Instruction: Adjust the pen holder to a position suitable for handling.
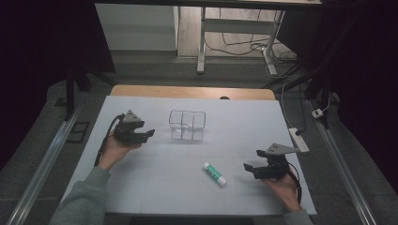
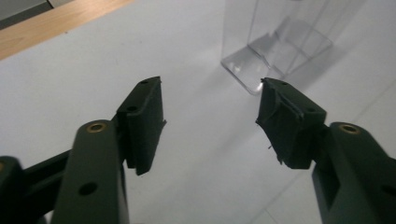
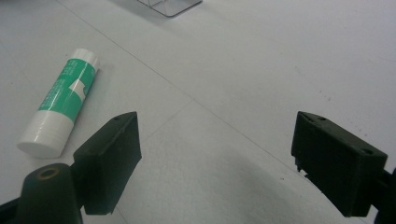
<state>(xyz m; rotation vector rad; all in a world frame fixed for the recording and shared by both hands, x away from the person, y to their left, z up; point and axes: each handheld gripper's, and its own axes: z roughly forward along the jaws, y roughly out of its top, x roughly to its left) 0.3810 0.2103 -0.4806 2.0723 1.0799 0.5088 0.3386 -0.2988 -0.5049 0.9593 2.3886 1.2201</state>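
Note:
A clear plastic organiser (image 1: pixel 187 125) with several compartments stands on the white table cover (image 1: pixel 159 187), in the back middle. A green and white glue stick (image 1: pixel 214 174) lies flat nearer the front, right of centre. My left gripper (image 1: pixel 151 133) hovers just left of the organiser, open, with nothing between its pads; the organiser's corner (image 2: pixel 261 60) stands just past its fingertips. My right gripper (image 1: pixel 248 167) rests low at the right, open and empty, pointing at the glue stick (image 3: pixel 63 100), which lies ahead and to the left of its jaws.
The wooden table edge (image 1: pixel 187 91) runs along the back. A power strip (image 1: pixel 298 139) lies off the table's right side. Desk legs and cables stand on the floor beyond. Bare cover stretches between the two grippers.

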